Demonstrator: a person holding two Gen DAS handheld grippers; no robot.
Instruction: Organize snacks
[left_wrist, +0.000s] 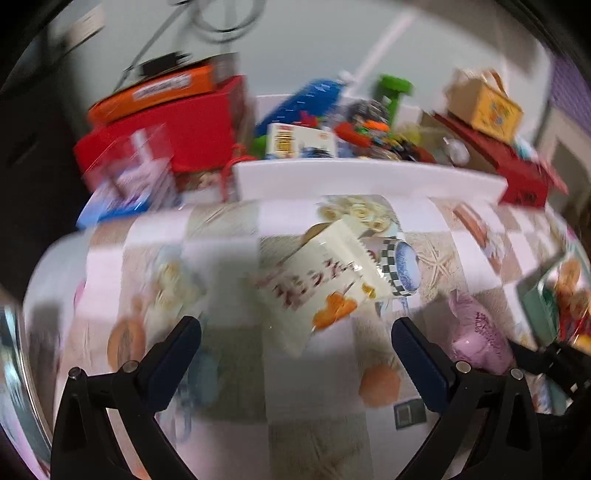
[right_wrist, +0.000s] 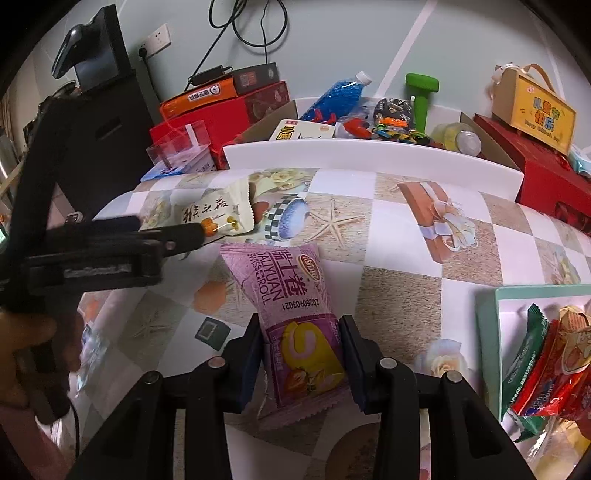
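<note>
Two right fingers (right_wrist: 347, 354) clamp the purple roll packet (right_wrist: 295, 317); left fingers (left_wrist: 184, 350) spread.

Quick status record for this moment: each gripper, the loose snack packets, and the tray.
right gripper: shut on purple swiss roll packet
left gripper: open, nothing between the fingers
cream snack packet: on the tablecloth, ahead of the left gripper, not gripped
green tray: at right table edge, already holding several red and green packets
white bin: behind, filled with mixed items
</note>
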